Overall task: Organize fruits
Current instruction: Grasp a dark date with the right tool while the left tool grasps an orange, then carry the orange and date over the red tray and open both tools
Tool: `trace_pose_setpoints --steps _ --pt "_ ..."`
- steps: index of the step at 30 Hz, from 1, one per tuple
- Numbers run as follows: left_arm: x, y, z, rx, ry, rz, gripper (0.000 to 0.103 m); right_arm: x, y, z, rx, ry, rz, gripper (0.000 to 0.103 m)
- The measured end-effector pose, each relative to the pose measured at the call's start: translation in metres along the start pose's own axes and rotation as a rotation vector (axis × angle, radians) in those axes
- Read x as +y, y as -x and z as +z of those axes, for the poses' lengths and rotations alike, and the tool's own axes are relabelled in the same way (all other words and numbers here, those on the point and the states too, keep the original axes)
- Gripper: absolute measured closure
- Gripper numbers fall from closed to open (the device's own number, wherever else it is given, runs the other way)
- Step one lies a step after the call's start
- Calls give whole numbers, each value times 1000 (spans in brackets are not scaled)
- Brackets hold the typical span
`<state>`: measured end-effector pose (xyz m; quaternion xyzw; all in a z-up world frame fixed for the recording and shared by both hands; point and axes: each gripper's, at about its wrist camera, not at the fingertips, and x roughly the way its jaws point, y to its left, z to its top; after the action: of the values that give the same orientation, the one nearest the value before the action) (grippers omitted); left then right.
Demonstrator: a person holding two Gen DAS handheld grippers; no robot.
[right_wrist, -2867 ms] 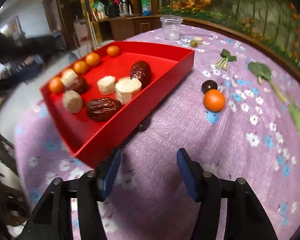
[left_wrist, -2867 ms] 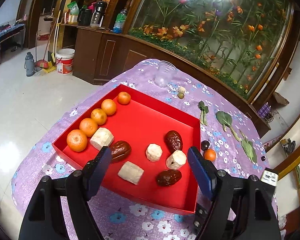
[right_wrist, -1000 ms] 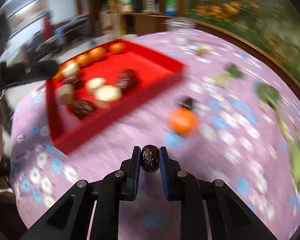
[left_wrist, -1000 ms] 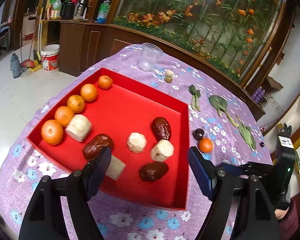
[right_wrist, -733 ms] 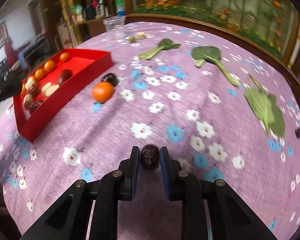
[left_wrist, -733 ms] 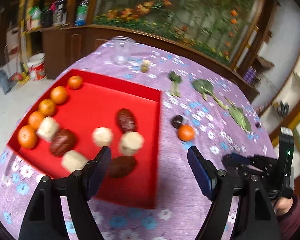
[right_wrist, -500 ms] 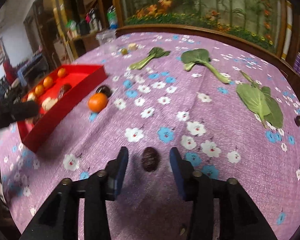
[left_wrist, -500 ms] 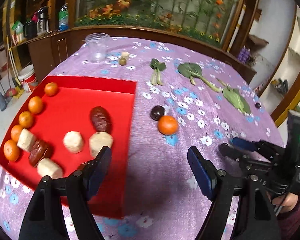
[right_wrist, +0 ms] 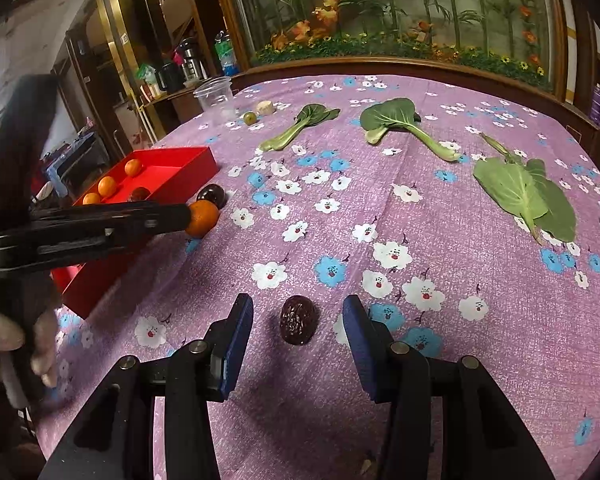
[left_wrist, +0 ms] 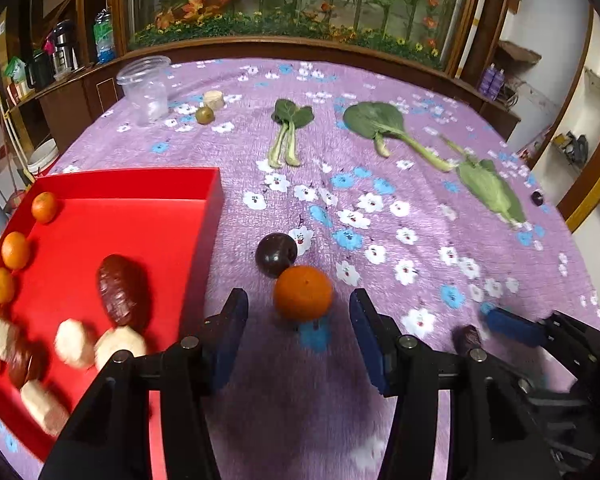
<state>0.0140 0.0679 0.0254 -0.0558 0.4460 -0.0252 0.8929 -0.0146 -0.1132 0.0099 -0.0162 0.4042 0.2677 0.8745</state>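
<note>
Lying outside one red tray (left_wrist: 216, 184): one orange (left_wrist: 303, 293), two plums (left_wrist: 276, 253).

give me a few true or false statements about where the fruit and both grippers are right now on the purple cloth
1. The right gripper is shut on the dark wrinkled date. False: it is open, and the date lies on the cloth between its fingers.
2. The left gripper is open around the orange on the cloth. True.
3. A dark plum sits right beside that orange. True.
4. The orange lies inside the red tray. False: it is on the cloth, outside the tray.
5. The clear plastic cup is lying on its side. False: it stands upright.
</note>
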Motion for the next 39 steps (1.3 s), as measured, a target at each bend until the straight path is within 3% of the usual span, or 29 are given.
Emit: trace_pose_setpoints --steps 6,8,11,16,25,35,39 --pt "-4 -17 4 9 -15 30 53 3 -3 -1 15 11 1 52" --pt "-3 -17 3 3 -21 47 70 3 -3 -1 21 14 3 53" --pt "-7 -13 -1 2 -45 50 72 4 -7 -1 41 16 15 57" --pt "-10 2 -4 -31 -51 50 72 4 -10 -2 56 14 20 83" --pt "12 42 -15 -78 40 6 72 10 -2 -3 29 37 -15 83" --pt "66 100 -38 -154 185 -26 72 40 27 -4 2 39 -18 83" --pt "87 125 -46 -199 223 3 72 60 38 5 -18 64 -5 83"
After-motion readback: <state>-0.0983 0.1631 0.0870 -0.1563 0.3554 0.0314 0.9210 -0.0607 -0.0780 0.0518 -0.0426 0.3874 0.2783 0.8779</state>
